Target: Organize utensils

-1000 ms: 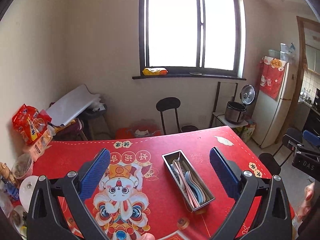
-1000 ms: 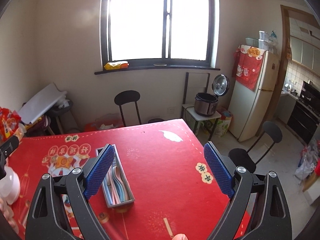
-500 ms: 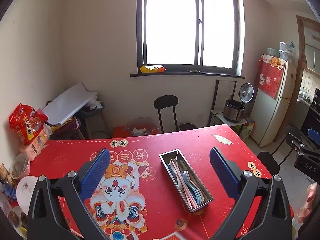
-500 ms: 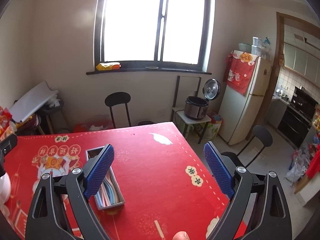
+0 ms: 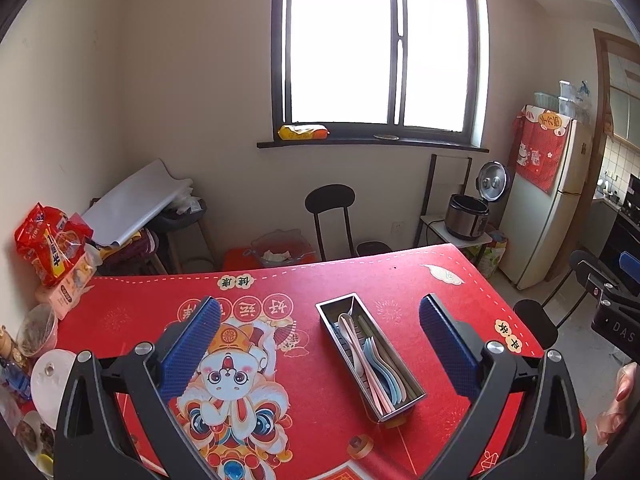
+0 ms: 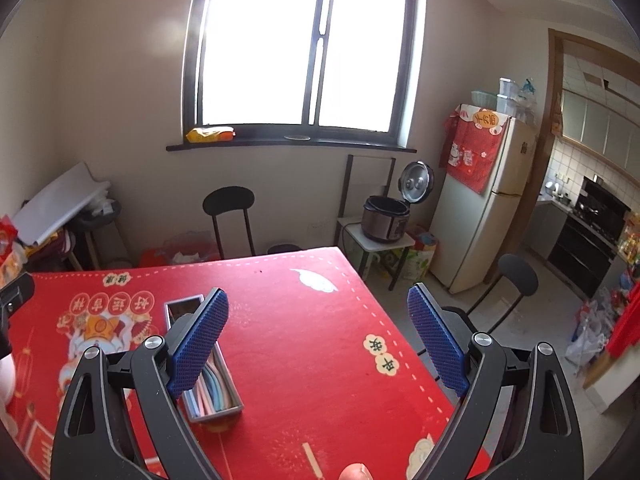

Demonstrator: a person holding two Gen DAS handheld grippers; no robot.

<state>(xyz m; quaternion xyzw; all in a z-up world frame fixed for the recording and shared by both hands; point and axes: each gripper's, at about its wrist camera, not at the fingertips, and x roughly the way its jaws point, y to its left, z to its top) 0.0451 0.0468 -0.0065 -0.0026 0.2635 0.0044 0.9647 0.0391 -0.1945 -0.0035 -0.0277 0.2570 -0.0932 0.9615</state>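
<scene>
Red table mat (image 5: 400, 280) with metal tray (image 5: 416, 394) lying near its middle. Over the last second both cameras have risen and drawn back: more wall and window show, the tray sits smaller and lower. Judged meaning: sorting looks finished, withdrawal under way. Pastel utensils (image 5: 374, 364) lie lengthwise inside the tray, pink and blue, none visible loose on the mat. Left gripper (image 5: 320, 336) held above the mat, jaws spread wide, holding and touching nothing. Right gripper (image 6: 318, 330) likewise wide apart and empty, the tray partly behind its left finger
</scene>
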